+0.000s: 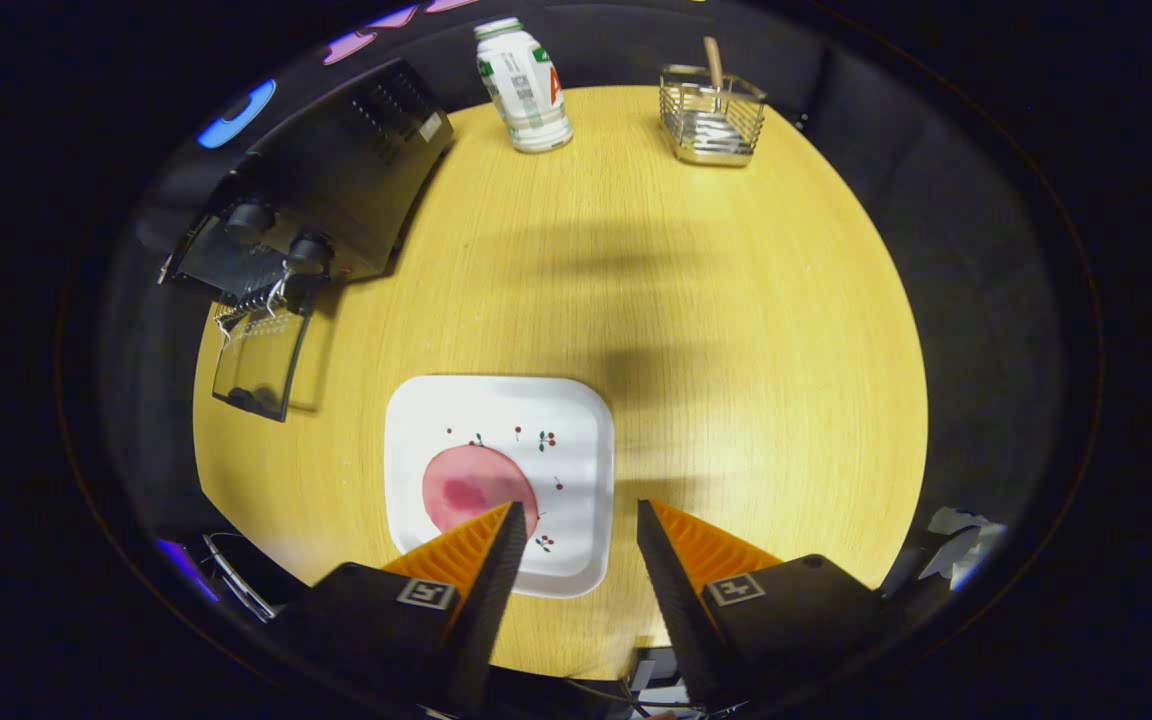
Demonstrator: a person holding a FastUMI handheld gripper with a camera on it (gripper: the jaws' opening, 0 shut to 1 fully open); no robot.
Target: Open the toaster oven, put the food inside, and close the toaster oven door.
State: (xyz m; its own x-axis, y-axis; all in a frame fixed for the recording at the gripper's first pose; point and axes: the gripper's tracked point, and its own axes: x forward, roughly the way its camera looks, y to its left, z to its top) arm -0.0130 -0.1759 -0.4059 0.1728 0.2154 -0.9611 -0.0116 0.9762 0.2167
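Note:
A black toaster oven point(336, 185) stands at the far left of the round wooden table point(736, 330), its glass door point(258, 368) folded down open and the wire rack showing at its mouth. A flat pink slice of food point(471, 487) lies on a white square plate point(546, 410) with small cherry prints, just ahead of my left finger. My gripper point(576, 520) hovers above the plate's near edge, open, with nothing between its fingers. The left fingertip overlaps the slice's near edge in the view.
A white plastic bottle point(524, 85) with a green cap stands at the table's far side. To its right sits a wire metal holder point(713, 115) with a wooden-handled utensil in it. Crumpled white paper point(961, 540) lies off the table at the near right.

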